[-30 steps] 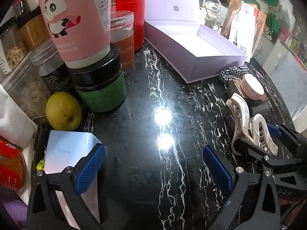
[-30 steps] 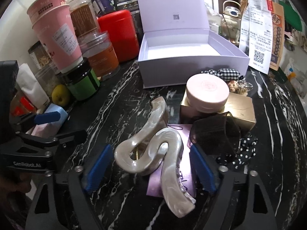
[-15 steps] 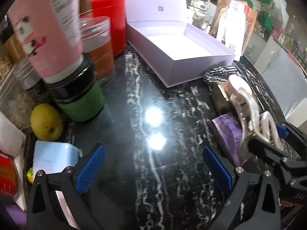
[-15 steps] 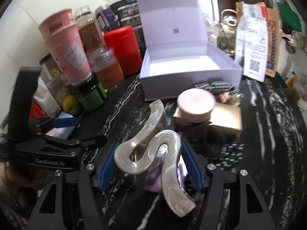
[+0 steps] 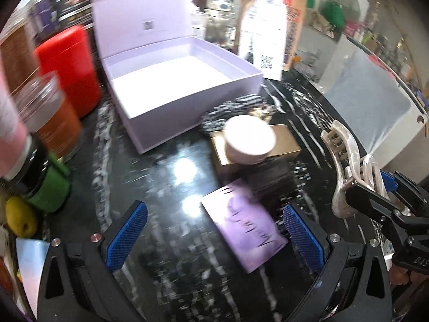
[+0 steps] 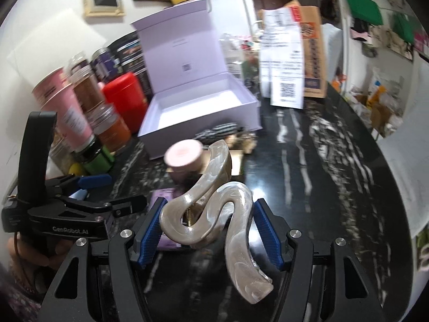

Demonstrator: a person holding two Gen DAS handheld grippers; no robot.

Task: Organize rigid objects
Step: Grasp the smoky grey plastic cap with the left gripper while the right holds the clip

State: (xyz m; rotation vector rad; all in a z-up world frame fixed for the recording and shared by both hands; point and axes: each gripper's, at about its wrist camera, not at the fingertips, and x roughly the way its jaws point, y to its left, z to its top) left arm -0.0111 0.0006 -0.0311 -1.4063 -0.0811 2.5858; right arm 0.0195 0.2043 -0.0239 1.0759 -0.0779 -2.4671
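My right gripper (image 6: 207, 229) is shut on a pearly cream hair claw clip (image 6: 214, 204) and holds it up above the black marble counter; the clip also shows at the right of the left wrist view (image 5: 348, 171). My left gripper (image 5: 214, 234) is open and empty, low over the counter near a flat purple packet (image 5: 246, 230). An open lilac box (image 5: 185, 91) with its lid up stands behind; it also shows in the right wrist view (image 6: 198, 107), its inside bare. A round pink jar (image 5: 250, 143) sits on a gold box (image 5: 284, 145).
Along the left stand a red canister (image 5: 69, 67), an orange-filled jar (image 5: 51, 123), a green jar with black lid (image 5: 45, 185), a pink cup (image 6: 67, 107) and a yellow fruit (image 5: 20, 220). A black-and-white scrunchie (image 5: 230, 110) lies by the box. Paper bags (image 6: 295, 56) stand behind.
My right gripper closed on the claw clip and lifted it off the purple packet. My left gripper swung right, toward the box and the packet.
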